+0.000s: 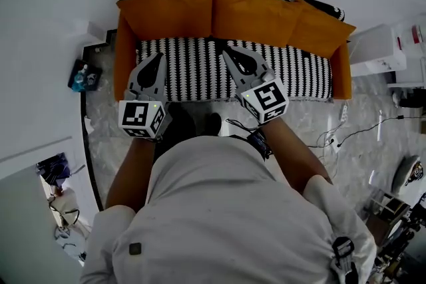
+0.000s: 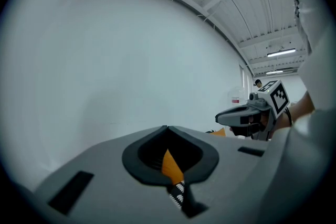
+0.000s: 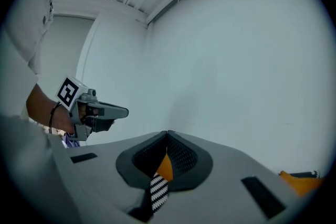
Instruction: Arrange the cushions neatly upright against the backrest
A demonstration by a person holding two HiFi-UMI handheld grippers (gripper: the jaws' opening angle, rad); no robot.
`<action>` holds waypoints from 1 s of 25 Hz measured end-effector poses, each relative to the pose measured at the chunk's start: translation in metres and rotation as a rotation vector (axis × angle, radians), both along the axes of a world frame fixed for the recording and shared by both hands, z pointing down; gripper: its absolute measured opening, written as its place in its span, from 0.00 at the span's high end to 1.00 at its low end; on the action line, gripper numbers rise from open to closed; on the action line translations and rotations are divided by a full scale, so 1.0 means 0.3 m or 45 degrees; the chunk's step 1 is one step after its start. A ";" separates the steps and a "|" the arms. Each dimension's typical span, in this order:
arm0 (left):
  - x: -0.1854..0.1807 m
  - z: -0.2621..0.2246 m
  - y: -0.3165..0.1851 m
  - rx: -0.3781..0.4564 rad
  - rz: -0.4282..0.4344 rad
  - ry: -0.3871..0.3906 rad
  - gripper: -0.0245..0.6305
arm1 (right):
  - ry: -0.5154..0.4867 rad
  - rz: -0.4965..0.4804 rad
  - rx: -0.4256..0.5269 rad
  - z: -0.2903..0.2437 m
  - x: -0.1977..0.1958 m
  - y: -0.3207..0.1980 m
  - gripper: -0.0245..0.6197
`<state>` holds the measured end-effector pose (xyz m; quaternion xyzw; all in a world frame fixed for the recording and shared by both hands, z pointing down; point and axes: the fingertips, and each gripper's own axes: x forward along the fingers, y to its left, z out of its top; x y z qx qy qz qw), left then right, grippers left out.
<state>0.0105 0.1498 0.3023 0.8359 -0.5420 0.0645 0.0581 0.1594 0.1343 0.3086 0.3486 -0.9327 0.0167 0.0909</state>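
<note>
Three orange cushions [image 1: 256, 13] stand in a row along the backrest, across the upper middle of the head view. The left and middle ones look upright and square. The one at the upper right [image 1: 324, 30] sits turned at an angle, with its corner pushed out toward the orange armrest [image 1: 341, 70]. Below them lies the black-and-white patterned seat of the sofa [image 1: 193, 73], with nothing on it. The left gripper [image 1: 160, 58] and the right gripper [image 1: 229, 52] hover side by side over the front part of this seat, both pointing toward the cushions but apart from them. Each gripper view shows its jaws pressed together with nothing held; only a slice of orange and of the seat pattern shows through the gap. I judge the arranging to be nearly complete, or between two grasps. The next move, I think, calls for opening the right jaws, reaching to the angled cushion at the upper right, and turning it flat against the backrest without knocking its neighbour.
</note>
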 end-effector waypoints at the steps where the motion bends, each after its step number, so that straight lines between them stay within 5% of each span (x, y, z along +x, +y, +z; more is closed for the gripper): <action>1: 0.002 -0.003 0.023 0.002 0.001 -0.003 0.95 | 0.002 -0.003 0.000 0.001 0.002 0.024 0.92; 10: -0.010 -0.034 0.184 0.044 0.085 -0.050 0.95 | 0.010 0.043 0.002 -0.003 -0.025 0.199 0.92; 25: -0.340 -0.075 0.467 0.084 0.178 -0.021 0.95 | 0.013 0.167 0.041 -0.040 -0.309 0.524 0.92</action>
